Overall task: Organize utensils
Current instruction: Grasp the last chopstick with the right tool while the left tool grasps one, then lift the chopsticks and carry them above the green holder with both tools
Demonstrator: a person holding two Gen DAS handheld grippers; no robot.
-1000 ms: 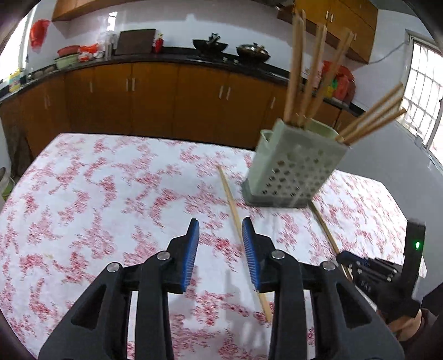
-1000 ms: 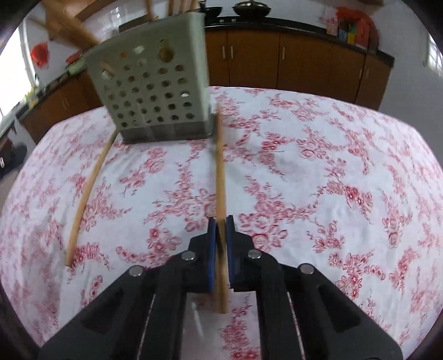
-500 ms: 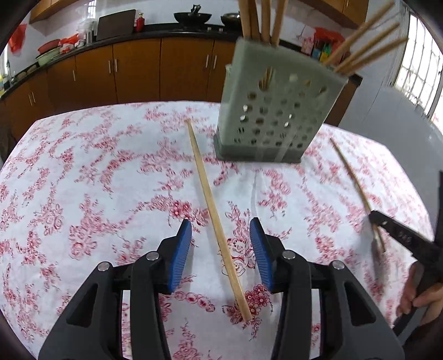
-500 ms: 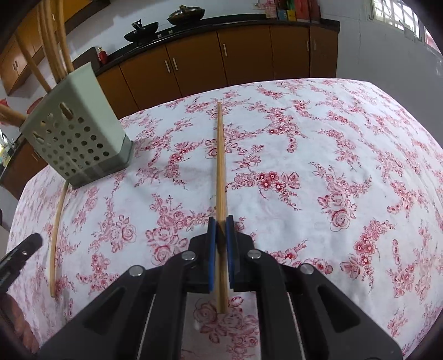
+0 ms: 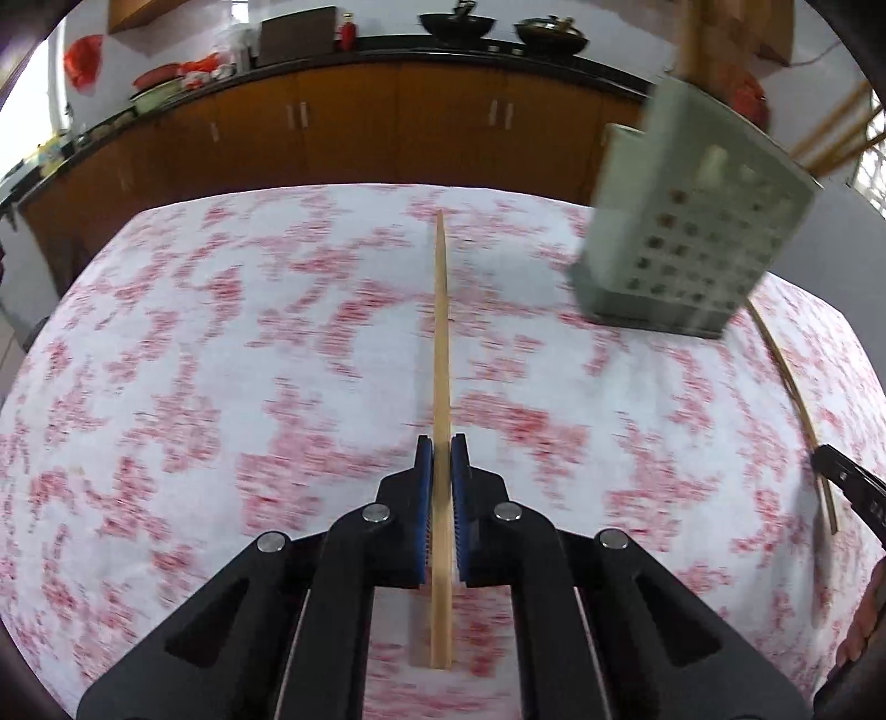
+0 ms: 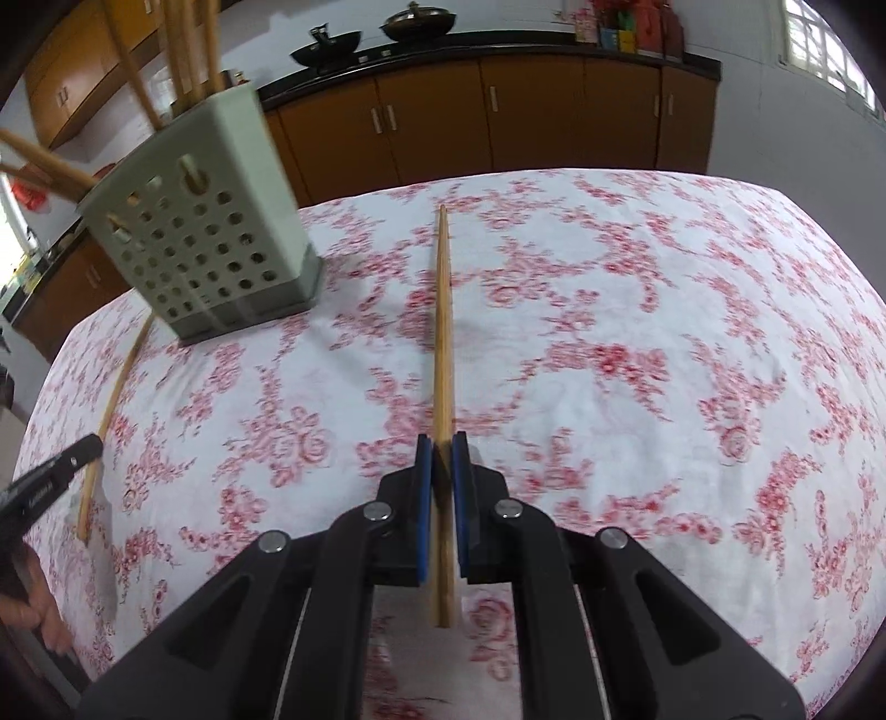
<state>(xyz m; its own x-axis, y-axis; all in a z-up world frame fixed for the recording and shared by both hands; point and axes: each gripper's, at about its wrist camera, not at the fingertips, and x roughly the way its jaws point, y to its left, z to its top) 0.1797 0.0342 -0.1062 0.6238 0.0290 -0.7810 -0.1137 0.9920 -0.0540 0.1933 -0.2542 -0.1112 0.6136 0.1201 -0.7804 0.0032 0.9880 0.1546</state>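
Note:
My left gripper (image 5: pixel 442 448) is shut on a wooden chopstick (image 5: pixel 441 343) that points forward over the floral tablecloth. My right gripper (image 6: pixel 442 448) is shut on another wooden chopstick (image 6: pixel 443 321), held the same way. A pale green perforated utensil holder (image 5: pixel 686 232) with several chopsticks standing in it is ahead on the right in the left wrist view and on the left in the right wrist view (image 6: pixel 205 232). Each gripper's chopstick shows at the other view's edge, in the left wrist view (image 5: pixel 797 410) and in the right wrist view (image 6: pixel 108 415).
The table has a white cloth with red flowers (image 6: pixel 637 332). Brown kitchen cabinets (image 5: pixel 360 122) with a dark counter and woks stand behind it. A window (image 6: pixel 819 39) is at the far right.
My left gripper has shut on the chopstick that lay between its open jaws and has swung left, so the holder sits further right. My right gripper stays shut on its chopstick.

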